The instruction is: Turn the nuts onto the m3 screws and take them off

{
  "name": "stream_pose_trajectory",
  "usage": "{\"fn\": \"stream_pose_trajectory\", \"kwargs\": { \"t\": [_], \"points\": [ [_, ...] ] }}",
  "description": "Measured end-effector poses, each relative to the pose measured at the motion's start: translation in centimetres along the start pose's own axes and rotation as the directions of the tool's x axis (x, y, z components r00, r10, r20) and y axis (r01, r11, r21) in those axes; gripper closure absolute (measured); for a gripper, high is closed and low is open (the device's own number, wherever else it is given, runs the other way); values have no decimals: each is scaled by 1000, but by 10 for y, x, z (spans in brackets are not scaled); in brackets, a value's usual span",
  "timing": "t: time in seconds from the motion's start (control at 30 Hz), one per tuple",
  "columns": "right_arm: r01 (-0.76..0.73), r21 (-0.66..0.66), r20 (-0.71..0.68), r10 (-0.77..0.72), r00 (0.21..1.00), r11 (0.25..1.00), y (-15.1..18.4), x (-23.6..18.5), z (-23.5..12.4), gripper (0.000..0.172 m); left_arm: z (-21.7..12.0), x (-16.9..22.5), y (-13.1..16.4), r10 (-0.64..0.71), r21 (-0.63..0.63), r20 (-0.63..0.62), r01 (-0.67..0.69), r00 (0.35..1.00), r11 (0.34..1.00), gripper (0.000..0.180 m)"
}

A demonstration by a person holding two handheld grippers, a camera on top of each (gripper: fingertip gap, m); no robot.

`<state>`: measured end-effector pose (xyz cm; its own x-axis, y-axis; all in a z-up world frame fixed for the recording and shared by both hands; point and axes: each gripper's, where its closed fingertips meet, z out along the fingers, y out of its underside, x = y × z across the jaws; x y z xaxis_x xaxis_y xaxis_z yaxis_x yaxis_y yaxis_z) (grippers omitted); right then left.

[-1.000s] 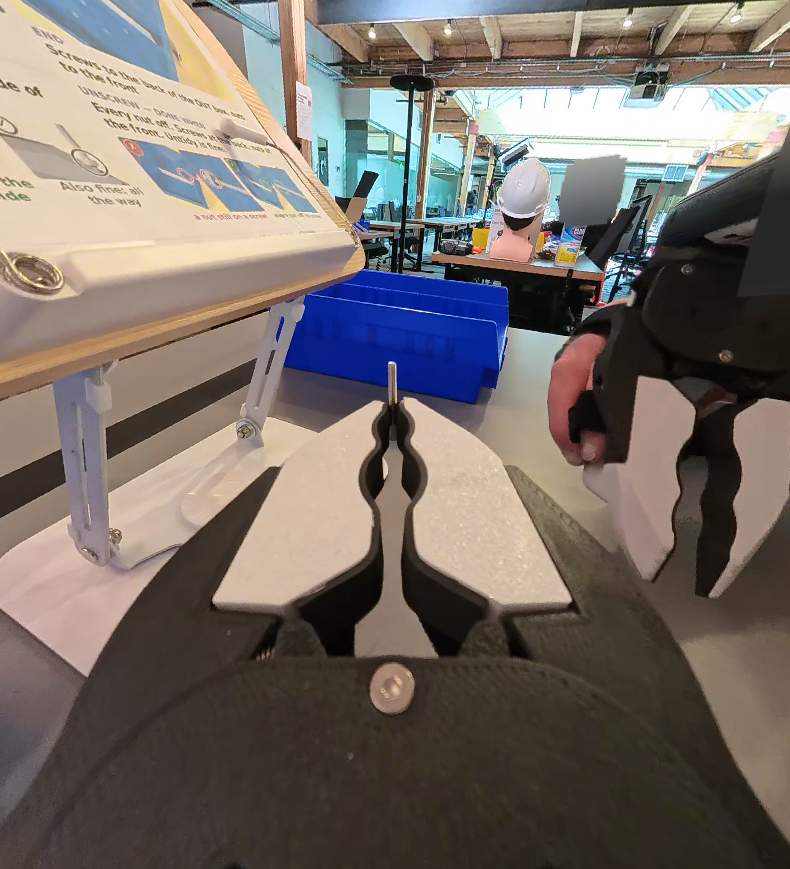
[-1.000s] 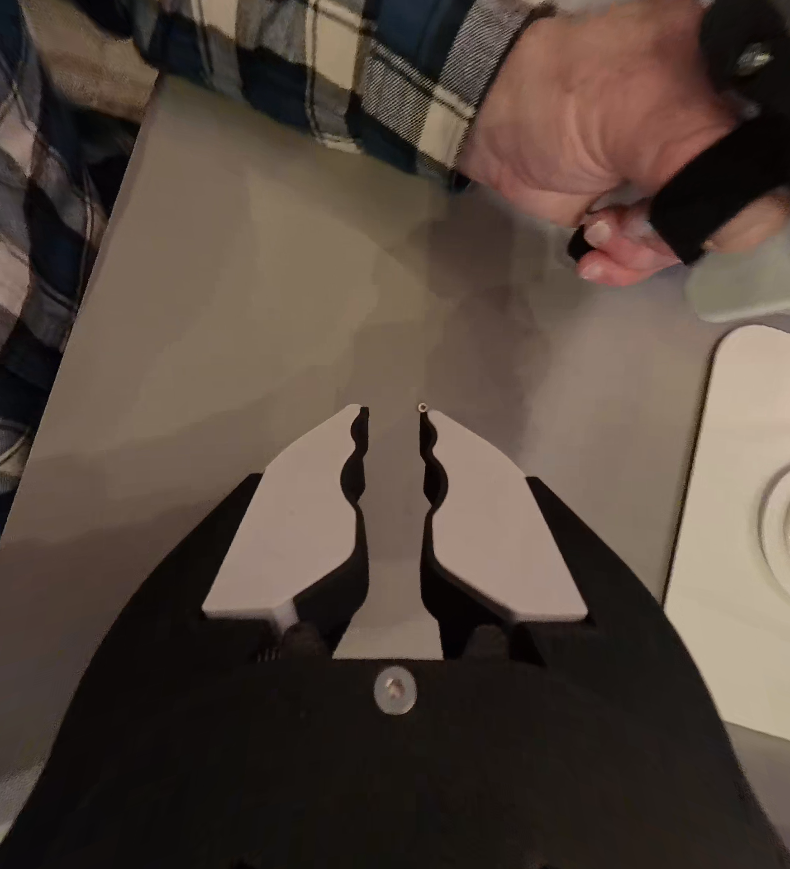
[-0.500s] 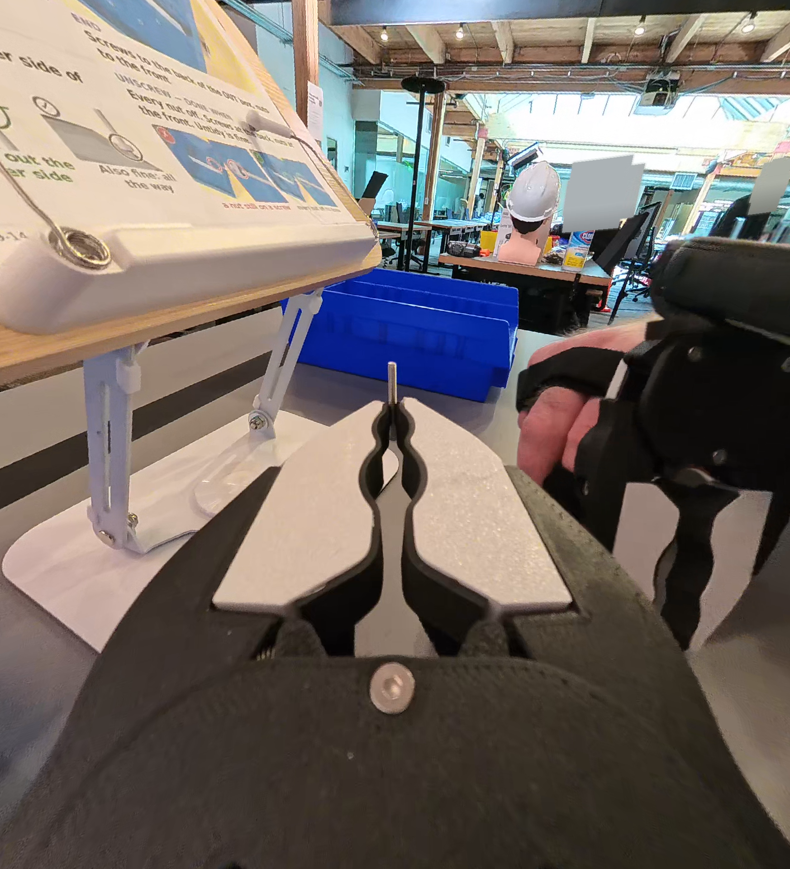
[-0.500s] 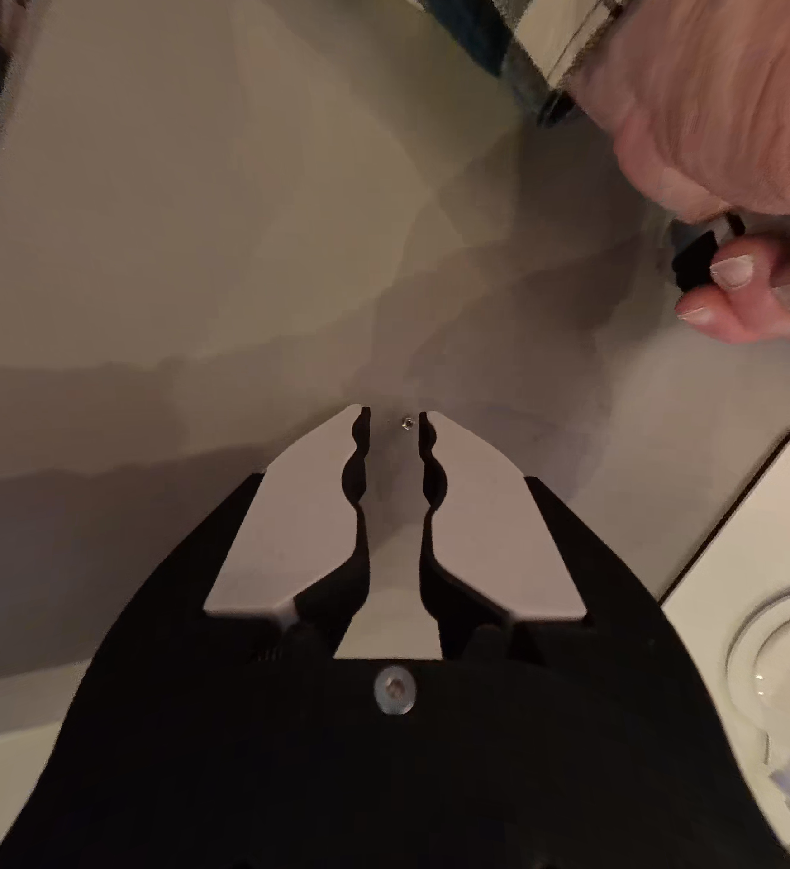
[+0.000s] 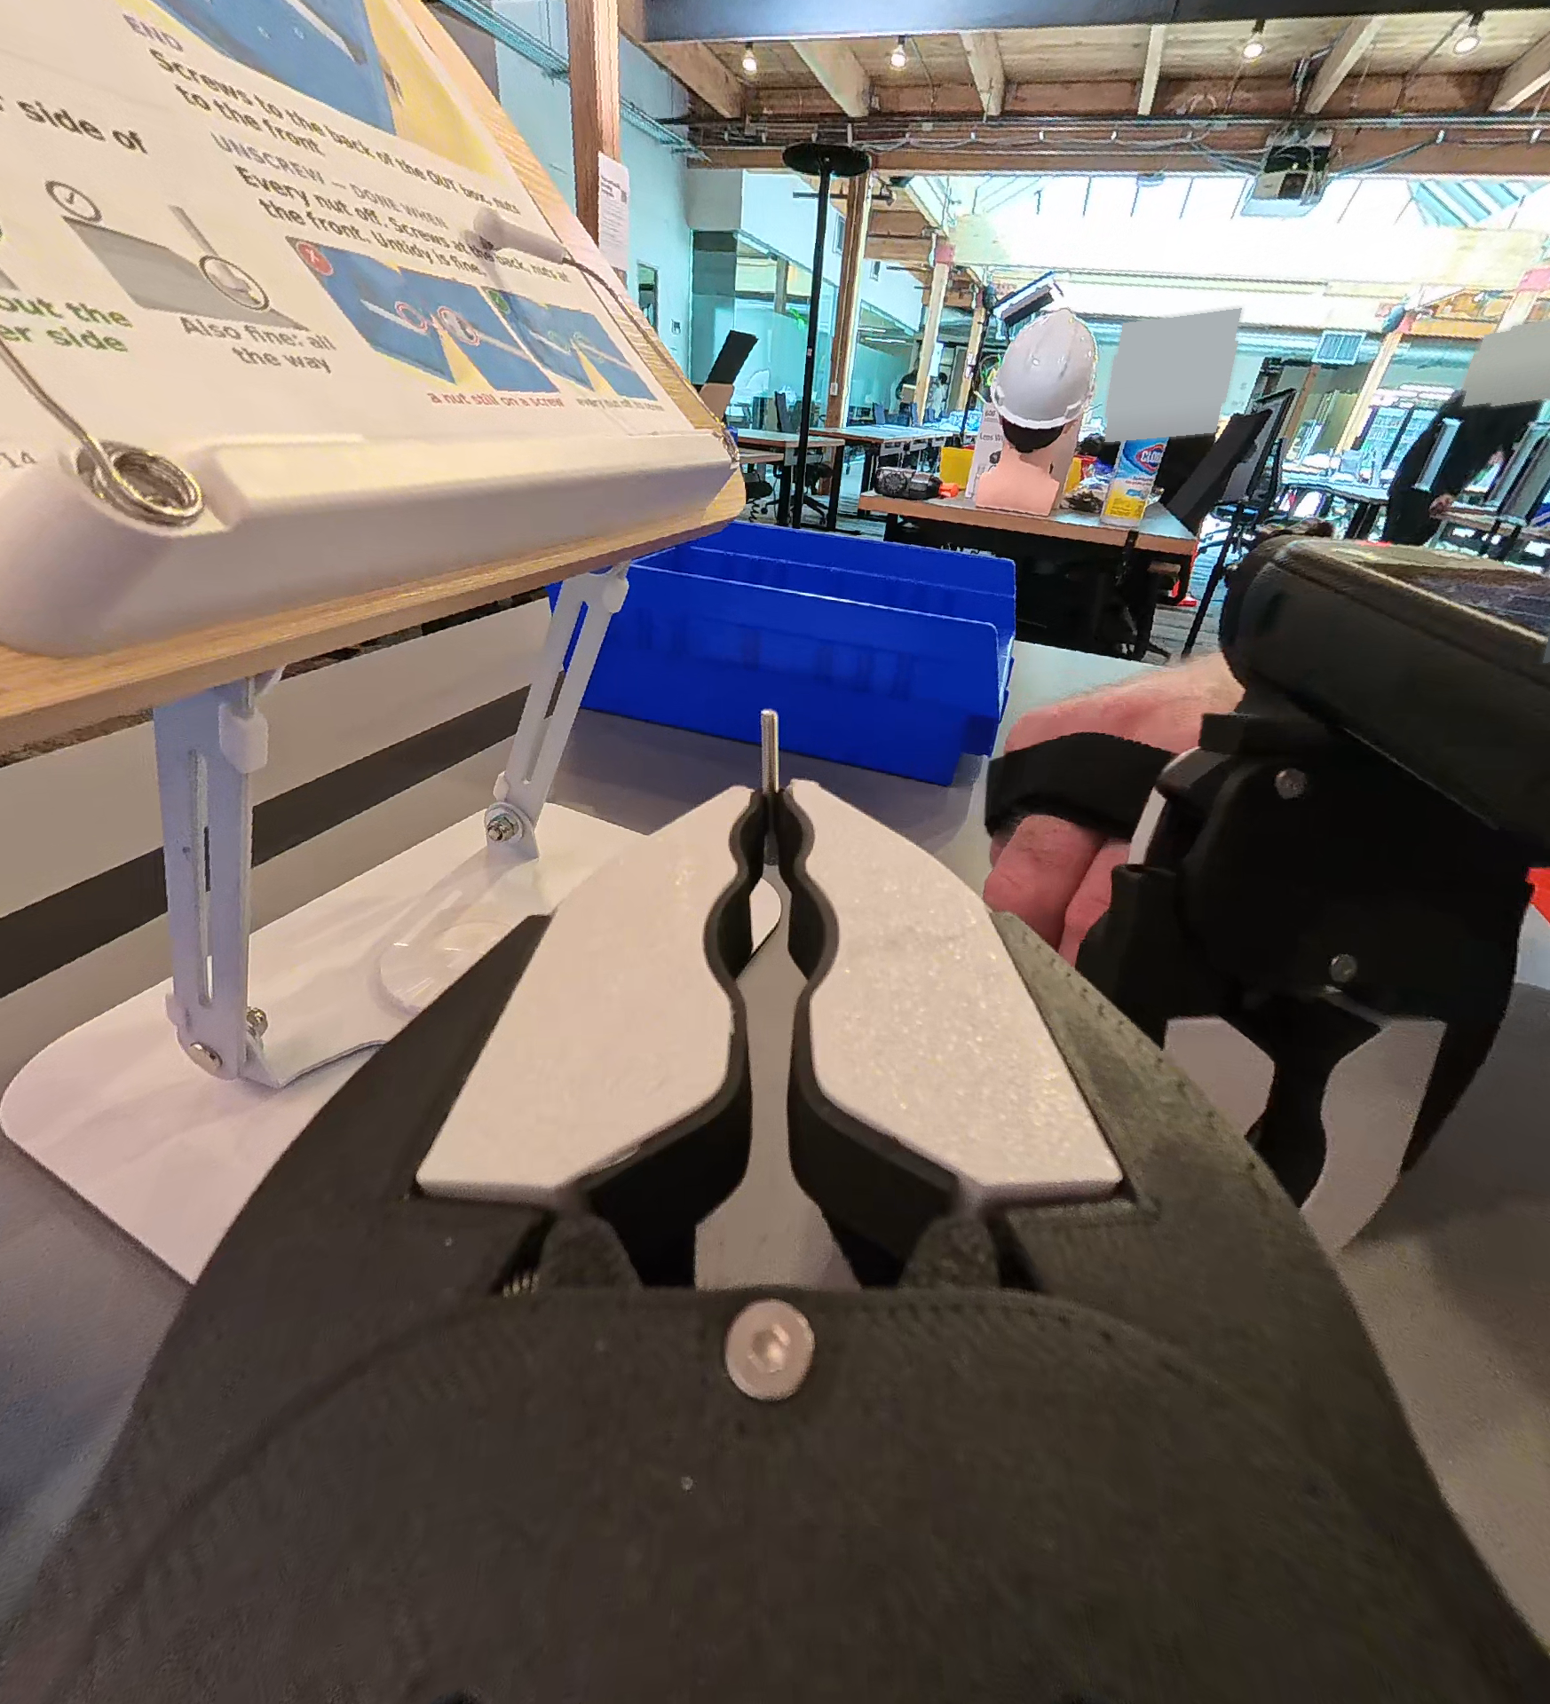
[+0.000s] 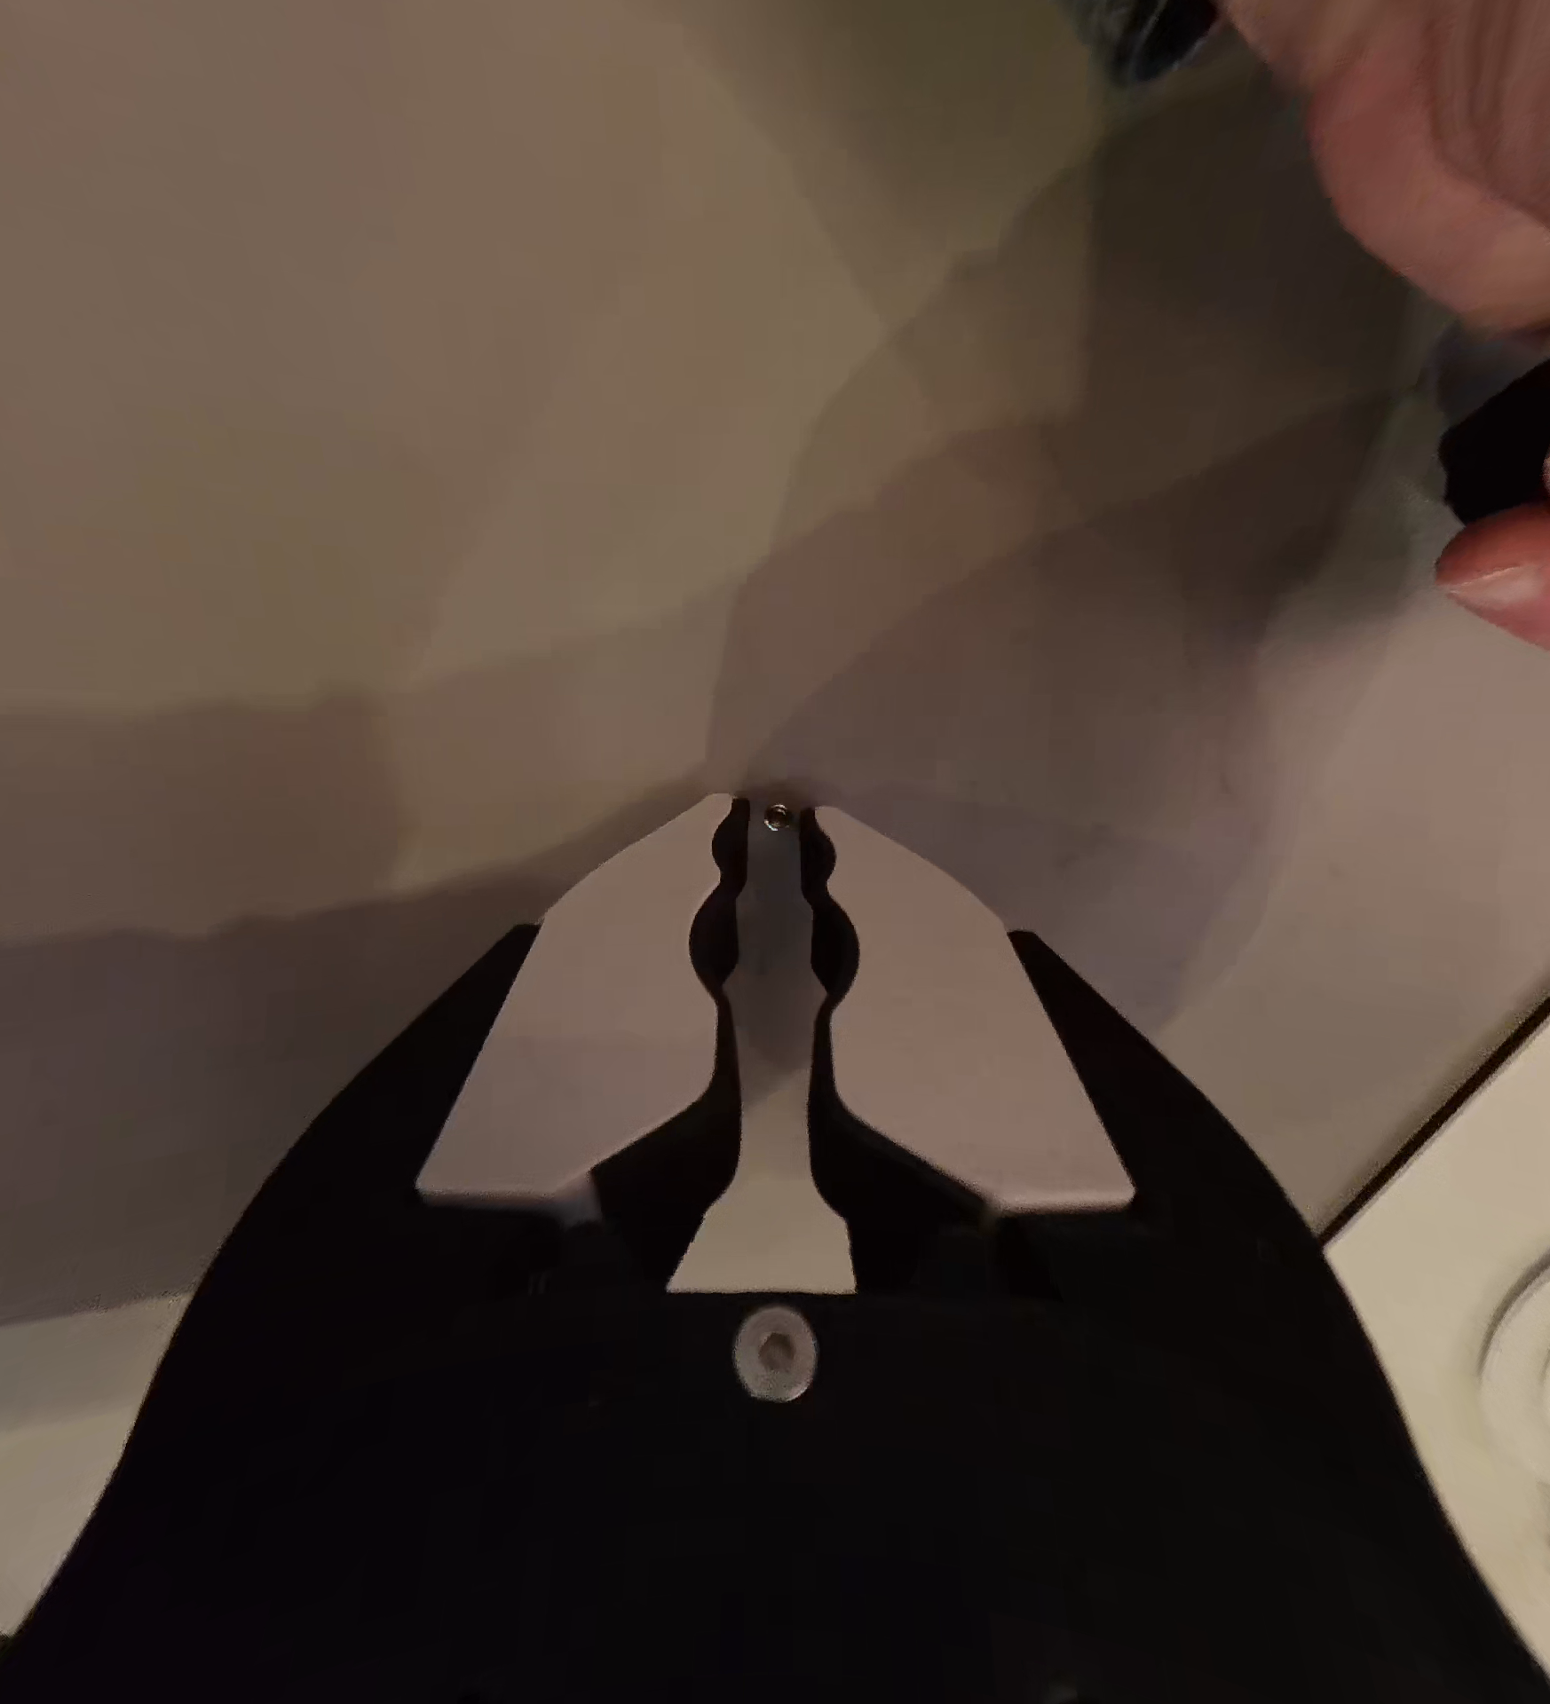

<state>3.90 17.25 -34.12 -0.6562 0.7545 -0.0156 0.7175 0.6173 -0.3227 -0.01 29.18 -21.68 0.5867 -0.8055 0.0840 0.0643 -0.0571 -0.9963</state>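
Between left fingers — upright screw

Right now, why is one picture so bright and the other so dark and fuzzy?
Left wrist view: daylight from the ceiling windows keeps the thin silver metal screw and the blue plastic bin sharp, though the wide lens bends the edges. Right wrist view: it points down at the shadowed grey table, so it is dim, and the tiny silver nut looks soft.

Shiny metal screw, glossy blue plastic bin, wooden board
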Motion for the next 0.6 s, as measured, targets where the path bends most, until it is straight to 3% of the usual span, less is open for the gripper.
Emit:
{"fn": "stream_pose_trajectory", "kwargs": {
  "t": [0.6],
  "points": [
    [-98, 16, -48, 99, 994, 995, 0, 1, 0, 167, 1, 3, -1, -3, 3, -11, 3, 1000, 1000, 179]
  ]
}}
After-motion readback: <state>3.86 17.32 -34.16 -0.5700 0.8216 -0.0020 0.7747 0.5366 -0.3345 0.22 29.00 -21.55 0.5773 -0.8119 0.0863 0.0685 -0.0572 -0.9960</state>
